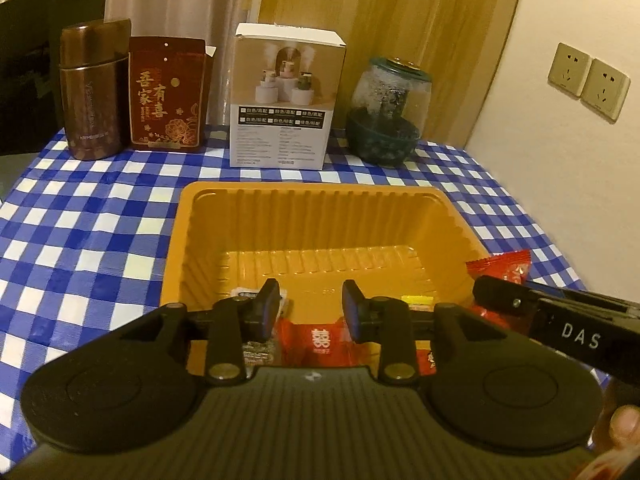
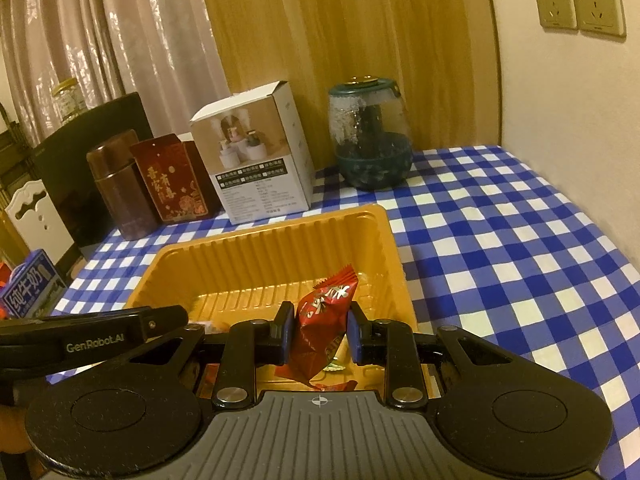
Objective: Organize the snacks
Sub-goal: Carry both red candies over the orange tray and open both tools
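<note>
The left gripper (image 1: pixel 310 306) is hovering over the yellow tray (image 1: pixel 320 200), jaws slightly parted and gripping nothing; red snack packets (image 1: pixel 320 340) are lying in the tray beneath it. To its right, the right gripper (image 2: pixel 320 330) is clamping a red snack packet (image 2: pixel 324 312) above the tray.

Both of my wrist views are dim and washed in a warm yellow-orange cast, as under indoor lamps. I can't see the light source itself. The tabletop (image 1: pixel 100 216) looks evenly lit with only soft shadows. Glare sits on the glass jar (image 1: pixel 388 92) and the brown canister (image 1: pixel 94 92). Fisheye bending curves the wall edge and wall sockets (image 2: pixel 580 2) near the borders, and the top corners go black. Detail is soft and grainy; small print on the box (image 1: pixel 280 136) is unreadable.
</note>
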`<state>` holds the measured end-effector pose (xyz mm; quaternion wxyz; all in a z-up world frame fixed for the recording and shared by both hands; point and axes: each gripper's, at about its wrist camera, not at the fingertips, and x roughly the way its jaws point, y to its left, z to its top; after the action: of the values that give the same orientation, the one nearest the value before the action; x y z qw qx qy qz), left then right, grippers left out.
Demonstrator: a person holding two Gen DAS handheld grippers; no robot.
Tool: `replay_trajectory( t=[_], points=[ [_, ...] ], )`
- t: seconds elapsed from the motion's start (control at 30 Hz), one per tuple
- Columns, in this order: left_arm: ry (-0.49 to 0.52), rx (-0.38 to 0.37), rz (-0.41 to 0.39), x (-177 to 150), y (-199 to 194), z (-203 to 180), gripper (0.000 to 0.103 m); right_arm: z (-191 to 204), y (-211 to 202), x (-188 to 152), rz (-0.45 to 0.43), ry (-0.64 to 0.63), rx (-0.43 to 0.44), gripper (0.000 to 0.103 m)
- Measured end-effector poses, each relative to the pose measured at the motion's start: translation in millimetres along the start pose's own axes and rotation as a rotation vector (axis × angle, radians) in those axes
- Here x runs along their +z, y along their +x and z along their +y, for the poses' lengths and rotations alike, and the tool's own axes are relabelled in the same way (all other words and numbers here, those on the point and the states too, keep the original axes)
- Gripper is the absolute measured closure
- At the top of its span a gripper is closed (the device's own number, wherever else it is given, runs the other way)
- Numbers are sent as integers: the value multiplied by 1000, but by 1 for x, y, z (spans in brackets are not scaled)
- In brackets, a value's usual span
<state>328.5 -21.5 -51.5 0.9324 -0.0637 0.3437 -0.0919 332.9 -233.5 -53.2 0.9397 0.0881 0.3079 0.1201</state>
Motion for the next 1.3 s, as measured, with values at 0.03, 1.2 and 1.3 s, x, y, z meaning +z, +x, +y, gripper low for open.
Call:
replay_trajectory(
  t=[0.03,1.2,1.3],
  points=[
    [1,1,-2,0,-1,0,73,0,0,0,0,1,2,75],
    [-3,16,2,-3,-2,4,72,2,-2,5,-43,20,41,66],
    [-6,18,3,-3,-2,5,72,-5,-6,7,-72,58,37,37]
  ],
)
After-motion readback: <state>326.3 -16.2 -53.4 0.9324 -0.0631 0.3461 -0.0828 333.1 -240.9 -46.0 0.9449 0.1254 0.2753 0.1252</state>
